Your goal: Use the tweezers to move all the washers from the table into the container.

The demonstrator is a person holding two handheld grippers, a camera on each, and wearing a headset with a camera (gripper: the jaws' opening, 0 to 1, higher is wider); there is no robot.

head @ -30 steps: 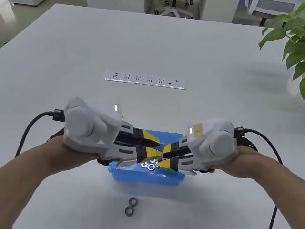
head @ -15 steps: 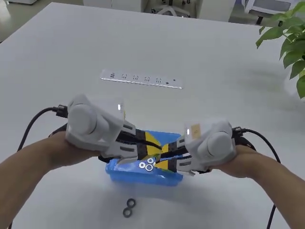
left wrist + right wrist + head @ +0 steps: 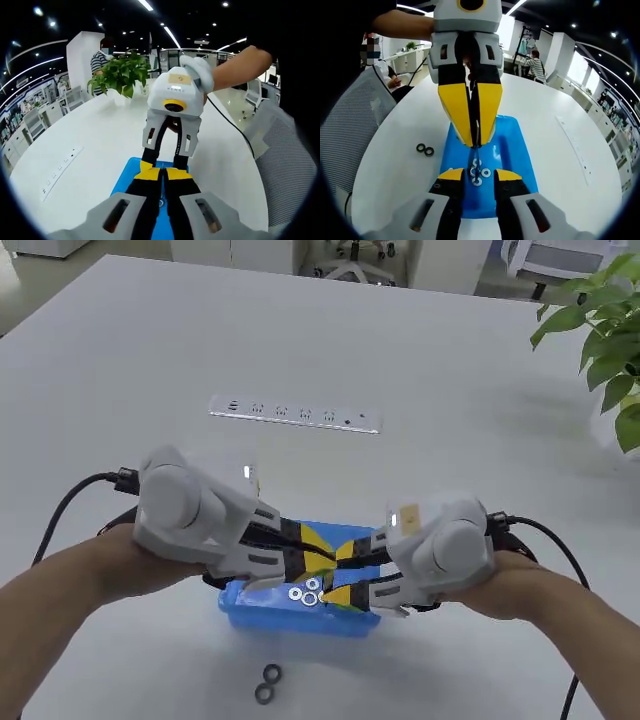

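Observation:
A blue container sits on the white table just in front of me, with several silver washers inside. Two dark washers lie on the table on its near side. My left gripper reaches over the container from the left, shut on thin tweezers whose tip points down at the silver washers. Opposite it, my right gripper hovers open over the same spot. Its jaws stand apart with nothing between them. The dark washers lie apart from the container.
A white power strip lies farther back on the table. A green plant stands at the far right edge. Black cables trail from both grippers. Bare table surrounds the container.
The head camera has tipped a little, so everything sits slightly lower in view. Both grippers hold almost still, tip to tip over the container.

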